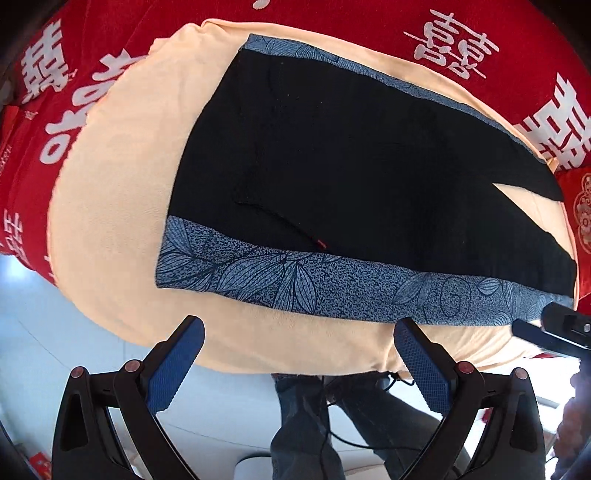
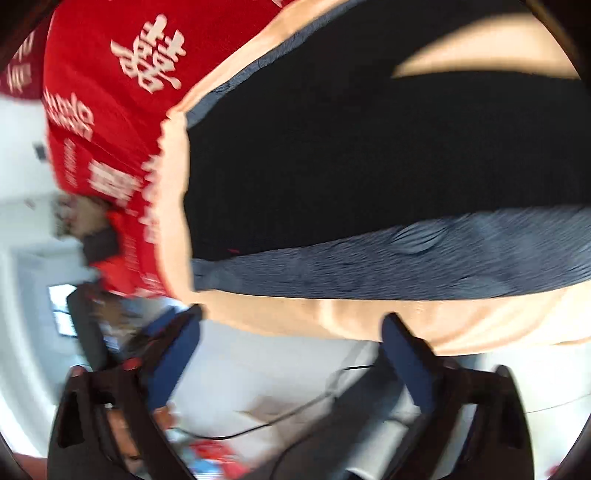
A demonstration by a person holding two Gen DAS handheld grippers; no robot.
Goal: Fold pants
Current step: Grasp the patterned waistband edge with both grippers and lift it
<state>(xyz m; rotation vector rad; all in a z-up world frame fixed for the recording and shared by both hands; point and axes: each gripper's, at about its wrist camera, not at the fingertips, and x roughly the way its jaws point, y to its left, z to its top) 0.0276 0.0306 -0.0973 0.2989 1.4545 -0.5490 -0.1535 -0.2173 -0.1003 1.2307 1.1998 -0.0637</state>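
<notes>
A red cloth [image 1: 92,66] covers the worktop, with a peach towel [image 1: 118,184] over it. The black pants [image 1: 351,166] lie flat there, unfolded. Left tool [image 1: 299,332] and right tool [image 2: 291,321] hover wide open, empty; next, probably grasp the patterned near edge.

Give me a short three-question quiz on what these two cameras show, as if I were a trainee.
1. True or false: the pants lie spread flat on the peach cloth.
2. What is the left gripper holding? A) a pant leg B) nothing C) the red cloth
3. Fill in: the band along the pants' near edge is patterned with ____.

Key: 1 true; 2 B, its jaws stand open, as do those of the right gripper; 3 leaves.
</notes>
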